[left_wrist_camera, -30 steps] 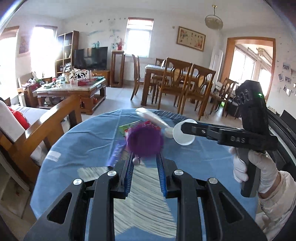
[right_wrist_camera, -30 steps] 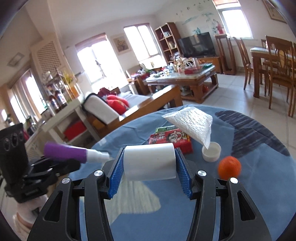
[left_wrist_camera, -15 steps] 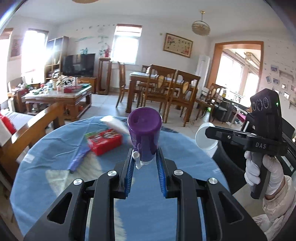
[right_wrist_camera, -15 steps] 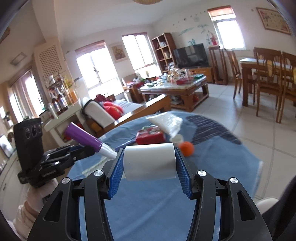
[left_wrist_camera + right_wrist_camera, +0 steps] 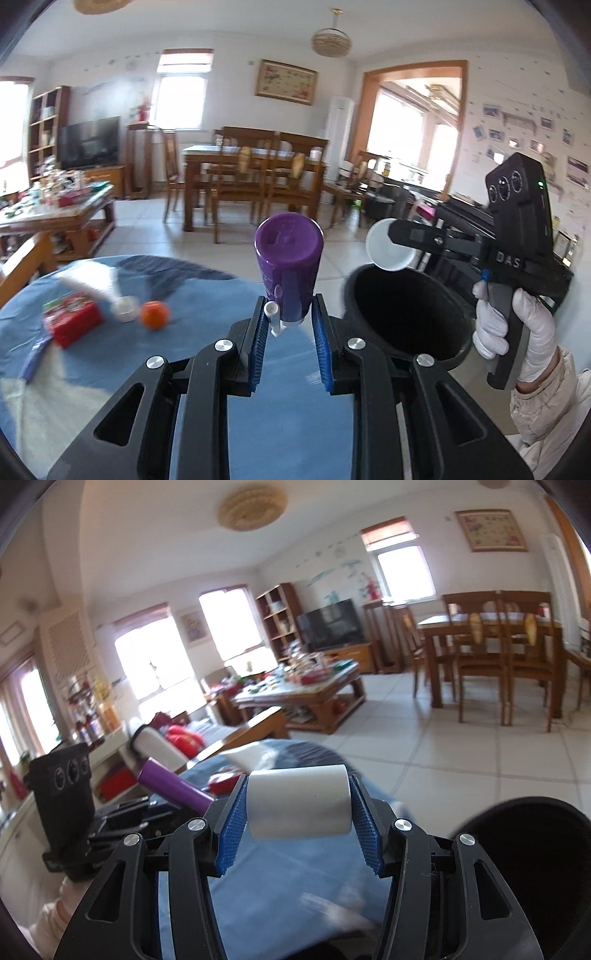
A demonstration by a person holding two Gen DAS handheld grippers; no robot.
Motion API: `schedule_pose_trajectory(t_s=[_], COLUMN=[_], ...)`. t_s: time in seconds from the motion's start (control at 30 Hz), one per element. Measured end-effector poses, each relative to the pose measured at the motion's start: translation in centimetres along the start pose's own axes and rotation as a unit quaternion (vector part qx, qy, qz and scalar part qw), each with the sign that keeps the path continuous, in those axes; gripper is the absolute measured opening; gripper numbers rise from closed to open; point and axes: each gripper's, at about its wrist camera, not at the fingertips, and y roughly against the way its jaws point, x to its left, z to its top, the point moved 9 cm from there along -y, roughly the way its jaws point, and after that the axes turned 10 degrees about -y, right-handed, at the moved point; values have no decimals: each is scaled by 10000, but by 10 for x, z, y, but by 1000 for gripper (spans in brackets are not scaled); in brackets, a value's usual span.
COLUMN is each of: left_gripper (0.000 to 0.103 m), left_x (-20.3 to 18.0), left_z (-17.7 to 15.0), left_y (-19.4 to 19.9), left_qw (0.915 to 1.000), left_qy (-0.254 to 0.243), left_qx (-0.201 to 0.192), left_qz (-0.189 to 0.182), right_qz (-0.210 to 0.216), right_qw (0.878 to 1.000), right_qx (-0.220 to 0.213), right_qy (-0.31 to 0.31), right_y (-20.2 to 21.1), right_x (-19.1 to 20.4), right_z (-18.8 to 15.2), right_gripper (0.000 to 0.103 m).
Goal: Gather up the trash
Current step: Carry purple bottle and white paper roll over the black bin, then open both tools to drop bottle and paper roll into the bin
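Note:
My left gripper (image 5: 289,325) is shut on a purple bottle (image 5: 289,258) and holds it above the blue table's edge, left of a black trash bin (image 5: 406,314). My right gripper (image 5: 299,823) is shut on a white cup (image 5: 298,805); in the left wrist view the cup (image 5: 388,245) hangs over the bin's far rim. The bin also shows in the right wrist view (image 5: 535,867) at the lower right. The purple bottle (image 5: 173,786) shows to the left there.
On the blue table (image 5: 184,369) lie a red packet (image 5: 72,323), a white plastic bag (image 5: 92,282), a small white lid (image 5: 123,314), an orange (image 5: 155,314) and a purple strip (image 5: 35,356). Dining chairs and a coffee table stand beyond.
Both grippers have swung right, away from the table's middle toward the black bin, each still holding its item. The bin has come into view in both wrist views.

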Motion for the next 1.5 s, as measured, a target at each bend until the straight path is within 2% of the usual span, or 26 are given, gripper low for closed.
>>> schedule_pose_trajectory(t_s=[0.3, 0.47, 0.7, 1.0, 1.33, 1.4, 1.5], left_gripper=[24, 24, 24, 24, 24, 25, 25], left_x=[-90, -120, -157, -168, -175, -176, -180], left_z=[6, -3, -16, -34, -43, -43, -40], left_y=[-63, -93, -127, -151, -158, -158, -160], left_qw=[9961, 9922, 9858, 9805, 9773, 9771, 9771], left_qy=[-343, -481, -688, -797, -865, -892, -919], left_qx=[131, 326, 593, 917, 1057, 1066, 1069], left_qz=[-797, -1105, -1411, -1546, -1617, -1610, -1593], right_qz=[-756, -1046, -1194, -1248, -1302, -1286, -1269], right_qw=[9936, 9860, 9797, 9781, 9766, 9767, 9770], right_qx=[-312, -471, -540, -336, -227, -209, -222], right_qy=[-780, -1211, -1517, -1631, -1697, -1708, -1700], right_y=[61, 86, 102, 87, 75, 74, 72], right_x=[-123, -181, -227, -242, -248, -248, -246], right_z=[-1, -9, -21, -38, -45, -45, -45], right_gripper=[53, 53, 53, 53, 53, 55, 65])
